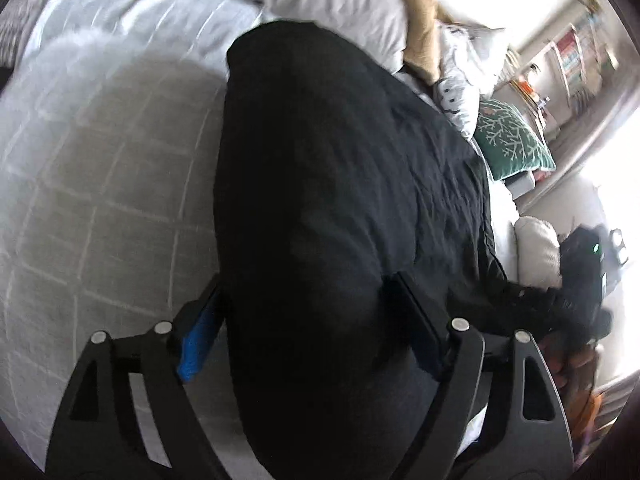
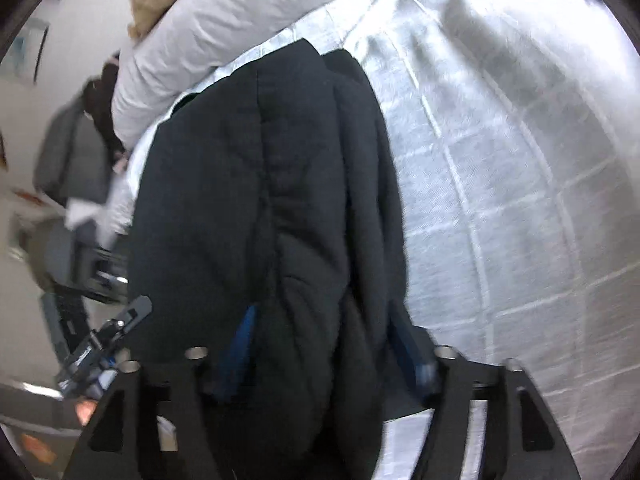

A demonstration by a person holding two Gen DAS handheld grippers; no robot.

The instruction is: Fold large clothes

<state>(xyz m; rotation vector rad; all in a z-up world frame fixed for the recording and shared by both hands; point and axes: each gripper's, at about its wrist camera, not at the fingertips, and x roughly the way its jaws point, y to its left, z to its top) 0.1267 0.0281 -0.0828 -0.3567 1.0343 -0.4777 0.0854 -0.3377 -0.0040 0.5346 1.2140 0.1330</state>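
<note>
Left gripper (image 1: 308,320) was clamped on the black garment (image 1: 340,184); dark cloth filled the gap between both blue-padded fingers (image 1: 196,344) at the lower centre of the left wrist view. Right gripper (image 2: 324,344) likewise gripped a bunched fold of the same black garment (image 2: 272,200), its pads pressed into thick gathered fabric at lower centre.

In the left view the garment ran up the middle of the frame toward upper centre, lying over the white checked quilt (image 1: 100,208). In the right view it hung in ridged folds, quilt (image 2: 500,184) to its right.

Upper centre: white pillow (image 1: 332,4), tan fabric (image 1: 420,20) beside it. Right edge: green patterned cushion (image 1: 512,140), blurred bookshelf (image 1: 572,52). The other gripper (image 1: 580,276) showed at lower right, blurred.
</note>
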